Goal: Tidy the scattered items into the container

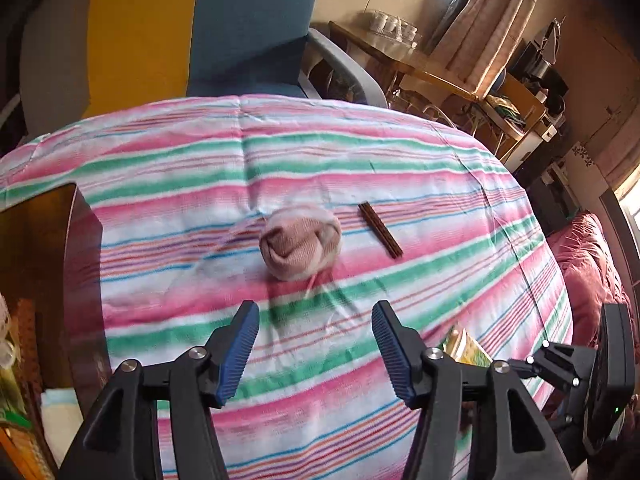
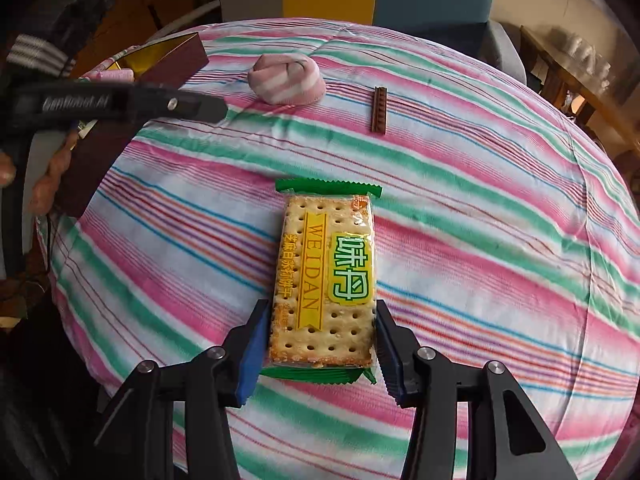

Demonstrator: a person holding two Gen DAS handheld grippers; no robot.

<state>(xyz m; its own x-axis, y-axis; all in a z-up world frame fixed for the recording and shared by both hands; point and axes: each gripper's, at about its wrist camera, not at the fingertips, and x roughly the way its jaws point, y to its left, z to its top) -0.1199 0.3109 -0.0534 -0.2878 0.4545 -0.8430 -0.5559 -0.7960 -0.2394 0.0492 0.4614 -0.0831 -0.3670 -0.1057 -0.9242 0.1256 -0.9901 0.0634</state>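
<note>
Striped cloth (image 2: 480, 264) in pink, green, white and blue covers the whole work surface, lightly creased and quilted. Nearest in the right wrist view, the right gripper (image 2: 320, 350) has its blue pads pressed on the two long sides of a cracker packet (image 2: 324, 276), green-edged with a yellow label, its far end reaching out over the cloth. The left gripper (image 1: 316, 348) hangs above bare cloth with its fingers spread apart and nothing between them; a corner of the same packet shows just beside its right finger.

Farther out lies a rolled sock (image 1: 300, 242), pink and white, alone on the stripes. Near it, to its right, rests a brown comb (image 1: 380, 229), apart from the sock. At the left edge of the cloth stands the dark red box (image 2: 176, 62) with a golden inner lining, open on top; some pink item shows inside, too small to identify. A hand (image 2: 44, 176) grips the left gripper's handle in front of the box.

Beyond the cloth stands a chair back in yellow, blue and grey (image 1: 256, 24). To the right, a wooden table (image 1: 400, 60) carries white cups, with curtains (image 1: 488, 28) by a bright window behind.
</note>
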